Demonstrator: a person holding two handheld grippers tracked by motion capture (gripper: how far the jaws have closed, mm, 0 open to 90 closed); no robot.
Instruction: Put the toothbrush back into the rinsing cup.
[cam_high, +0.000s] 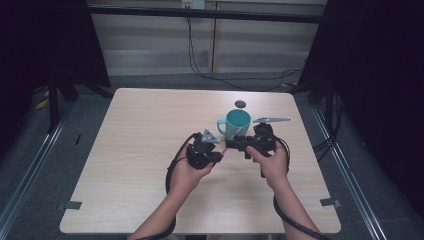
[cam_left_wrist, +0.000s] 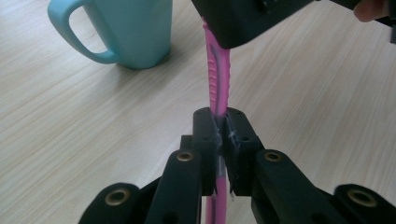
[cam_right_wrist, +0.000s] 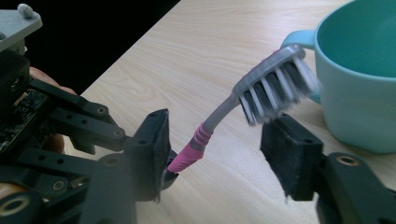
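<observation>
The pink toothbrush (cam_left_wrist: 218, 74) is pinched by its handle in my left tongs (cam_left_wrist: 223, 135); its bristled head sits between the spread jaws of my right tongs (cam_right_wrist: 224, 154), beside the teal mug (cam_right_wrist: 359, 70) on the surface (cam_high: 140, 130).

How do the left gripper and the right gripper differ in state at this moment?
The left gripper is shut on the pink toothbrush handle; the right gripper is open, its pads apart on either side of the brush neck. Both are hand-held above the table, beside the teal mug.
</observation>
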